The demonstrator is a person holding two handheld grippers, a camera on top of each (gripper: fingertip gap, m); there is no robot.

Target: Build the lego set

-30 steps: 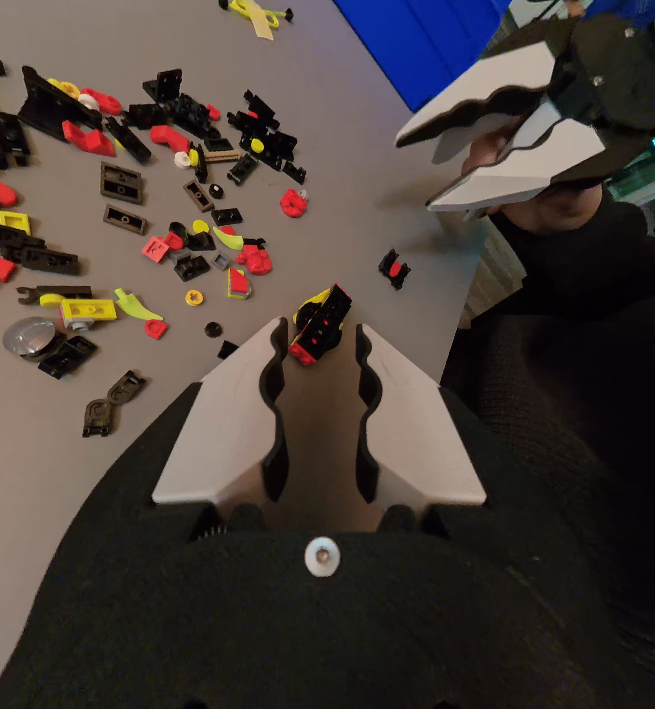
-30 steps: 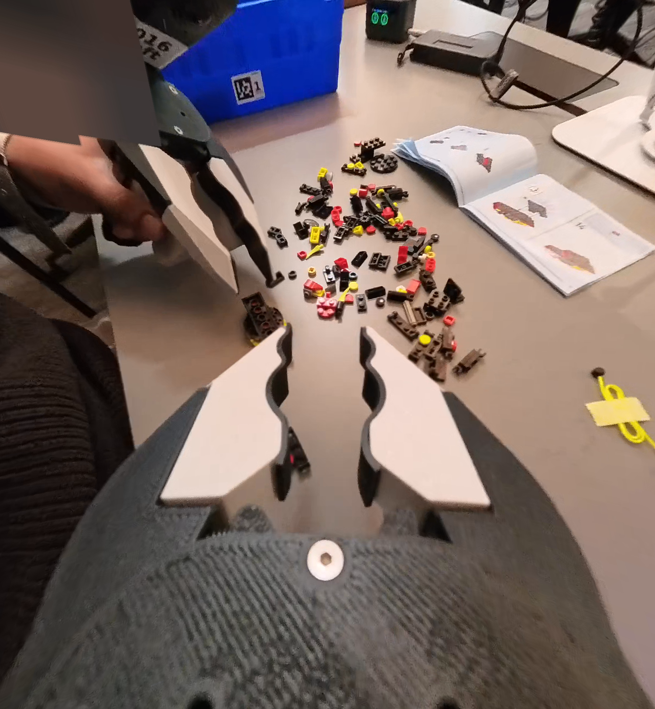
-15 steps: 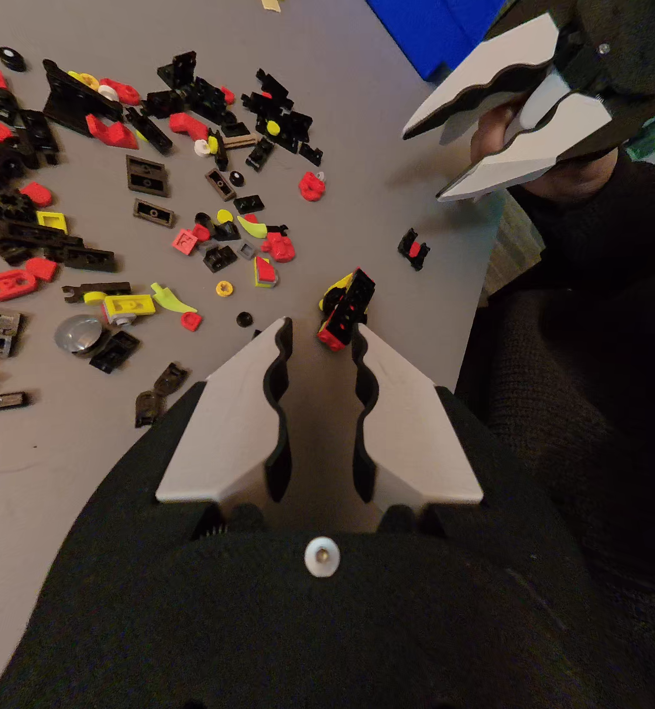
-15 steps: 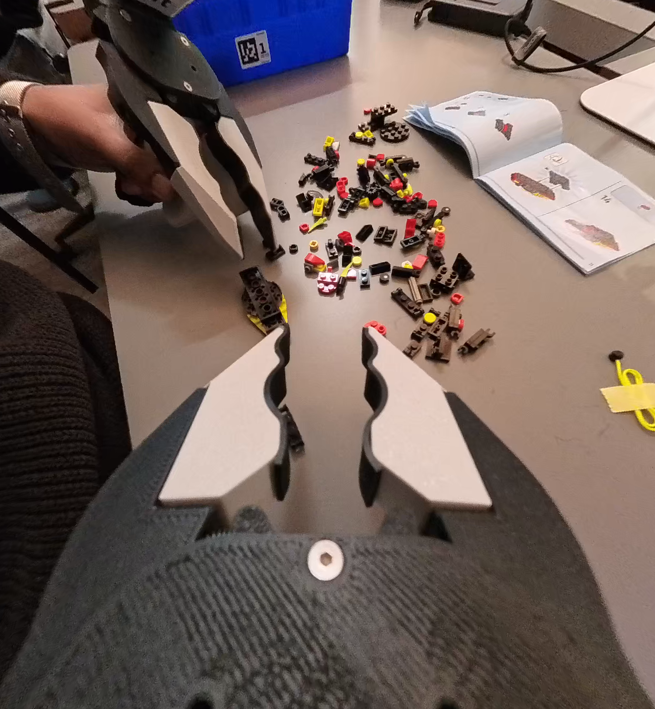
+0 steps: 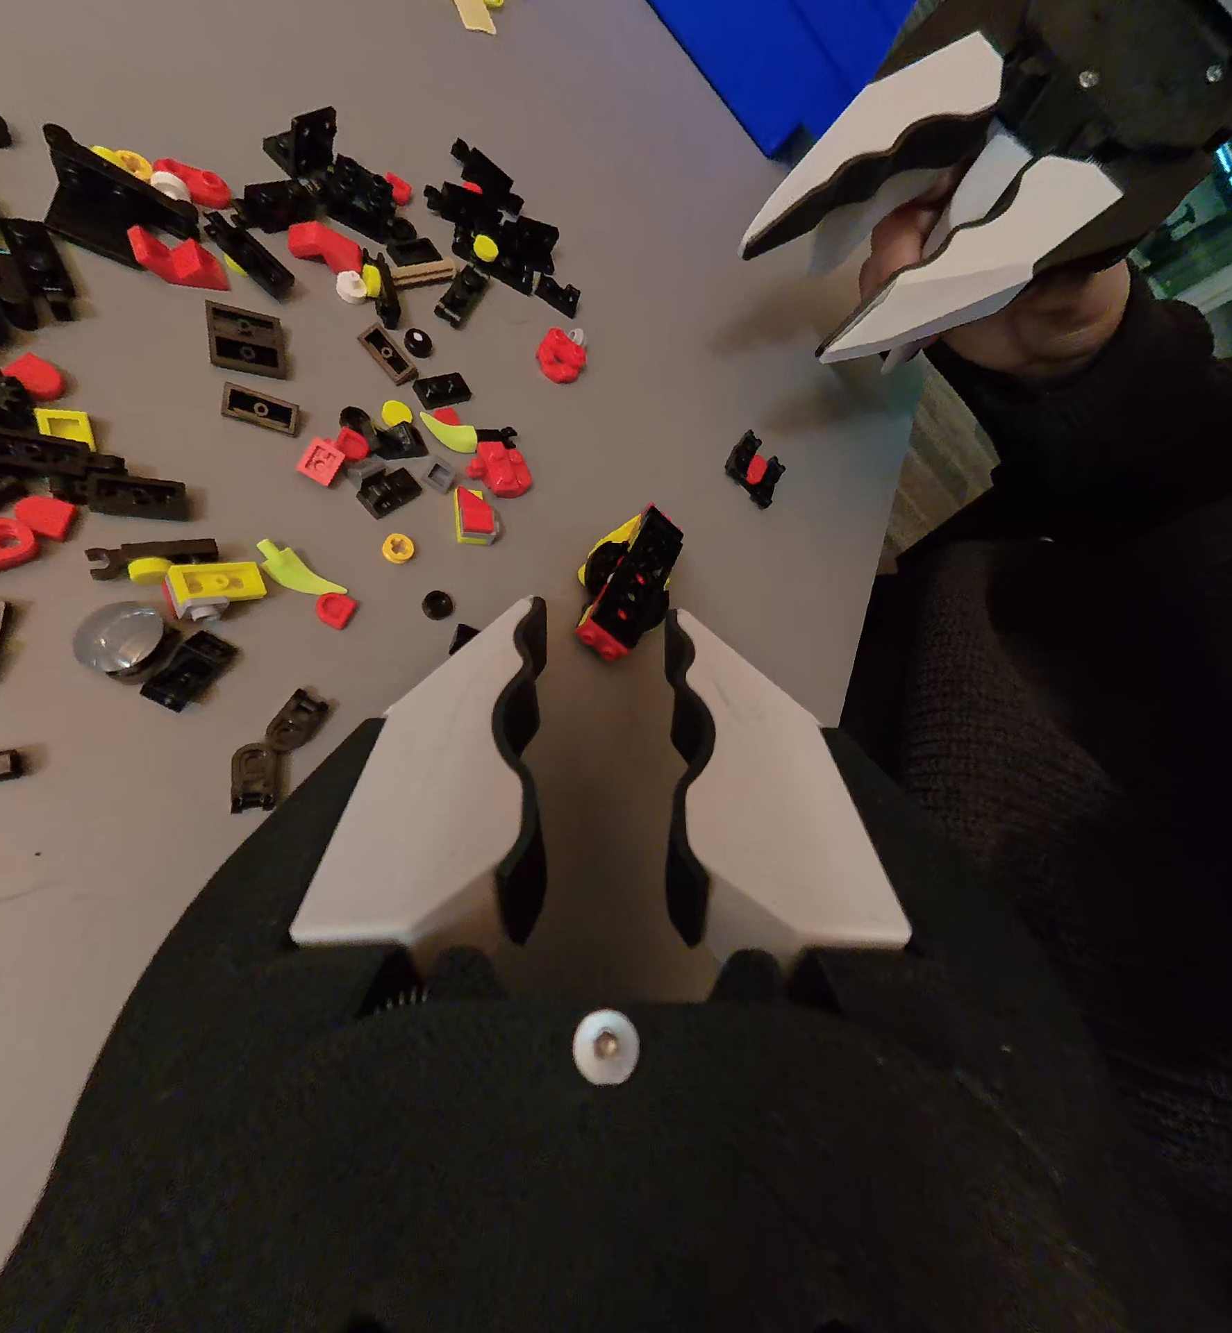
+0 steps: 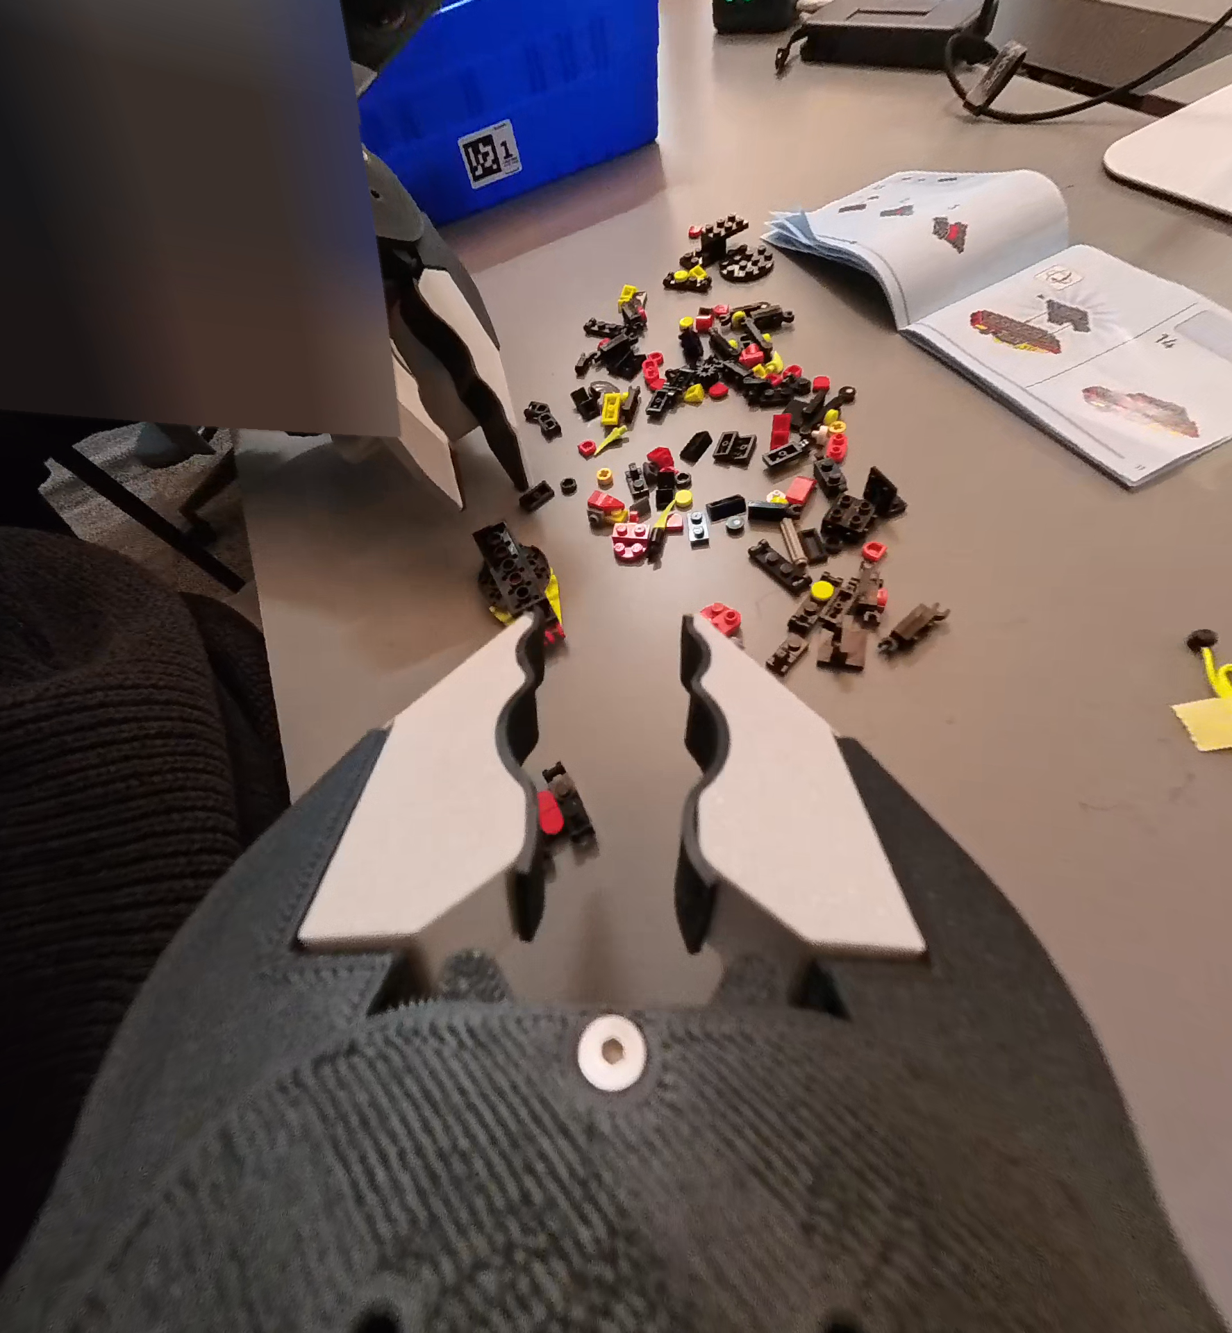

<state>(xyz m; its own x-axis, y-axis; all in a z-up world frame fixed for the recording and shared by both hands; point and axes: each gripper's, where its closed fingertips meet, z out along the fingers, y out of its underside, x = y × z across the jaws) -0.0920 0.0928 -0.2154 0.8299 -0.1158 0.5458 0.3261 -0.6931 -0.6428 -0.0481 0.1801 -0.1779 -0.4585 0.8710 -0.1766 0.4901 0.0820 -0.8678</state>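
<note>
Left claw [image 5: 606, 613] is spread, empty, just short of a small brick build [image 5: 627, 588] on the bench [image 5: 671, 216]. Right claw [image 6: 609, 635] is spread, empty too. The build looks light, rigid and liable to split; pinch its long flat sides.

glossy plastic bricks [image 5: 498, 469], smooth matt table [image 5: 635, 130], paper booklet [image 6: 1031, 324]

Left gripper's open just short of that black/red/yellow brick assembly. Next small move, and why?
Probably ease the left gripper forward and slightly to its right. The brick assembly lies on the table just past the fingertips, nearer the right fingertip, nothing gripped. Centring it should keep the fingers from pushing it toward the nearby table edge.
</note>
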